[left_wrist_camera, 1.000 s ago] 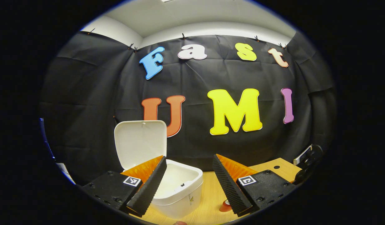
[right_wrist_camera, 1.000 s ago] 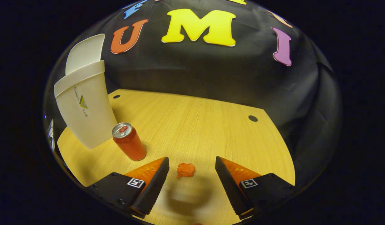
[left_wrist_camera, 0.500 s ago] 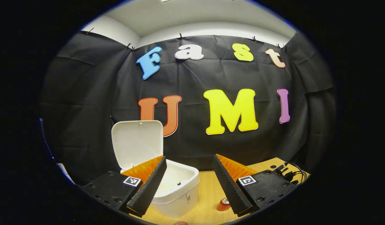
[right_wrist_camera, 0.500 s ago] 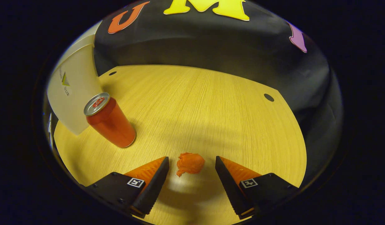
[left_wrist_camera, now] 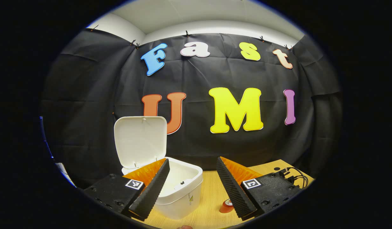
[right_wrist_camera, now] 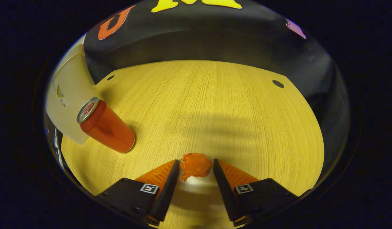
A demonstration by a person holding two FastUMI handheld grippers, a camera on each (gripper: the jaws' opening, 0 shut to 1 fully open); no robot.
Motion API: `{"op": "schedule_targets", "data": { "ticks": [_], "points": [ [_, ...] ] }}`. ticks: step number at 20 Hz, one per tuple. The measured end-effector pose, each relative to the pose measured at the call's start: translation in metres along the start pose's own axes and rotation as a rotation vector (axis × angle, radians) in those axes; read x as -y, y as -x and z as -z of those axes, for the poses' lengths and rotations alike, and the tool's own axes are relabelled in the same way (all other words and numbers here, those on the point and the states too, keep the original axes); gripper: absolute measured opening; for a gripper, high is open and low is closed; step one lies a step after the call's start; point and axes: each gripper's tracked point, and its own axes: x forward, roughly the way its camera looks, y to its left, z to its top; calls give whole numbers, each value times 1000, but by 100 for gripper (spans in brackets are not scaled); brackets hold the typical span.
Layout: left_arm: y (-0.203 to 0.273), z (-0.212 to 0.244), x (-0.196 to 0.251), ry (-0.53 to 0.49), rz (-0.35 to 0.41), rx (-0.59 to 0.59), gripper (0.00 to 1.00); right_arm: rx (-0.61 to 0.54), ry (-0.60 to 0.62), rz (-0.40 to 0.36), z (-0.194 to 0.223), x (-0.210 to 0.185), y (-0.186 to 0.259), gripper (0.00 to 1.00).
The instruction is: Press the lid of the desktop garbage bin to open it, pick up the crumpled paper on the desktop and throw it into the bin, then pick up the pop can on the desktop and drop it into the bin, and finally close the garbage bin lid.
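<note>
Closing on the crumpled paper (right_wrist_camera: pixel 196 165) near the table's (right_wrist_camera: pixel 215 101) front edge, right gripper (right_wrist_camera: pixel 193 173) jaws nearly touching it, left gripper (left_wrist_camera: pixel 191 178) jaws gaping by the open-lidded bin (left_wrist_camera: pixel 180 194); lift-and-carry is following.

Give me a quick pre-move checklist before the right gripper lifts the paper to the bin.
1. Bin lid open and upright: ok.
2. Crumpled paper between the right gripper fingers: ok.
3. Both fingers pressing on the paper: cannot tell; they sit close on either side, but contact is not clear.
4. Can upright on the table, apart from the paper and to one side of the fingers: ok.
5. Left gripper open, holding nothing: ok.
6. Bin opening unobstructed: cannot tell; the left gripper's finger partly covers it.
</note>
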Motion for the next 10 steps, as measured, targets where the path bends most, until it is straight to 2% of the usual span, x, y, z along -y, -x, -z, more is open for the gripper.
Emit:
{"op": "schedule_targets", "data": {
  "ticks": [1,5,10],
  "points": [
    [0,2,0,1,0,-4,97,-5,-17,-1,1,2,0,58],
    [3,3,1,2,1,-9,97,0,-65,16,1,9,5,19],
    [11,3,-1,5,-4,-8,97,75,-51,2,-14,7,30,19]
  ]
}}
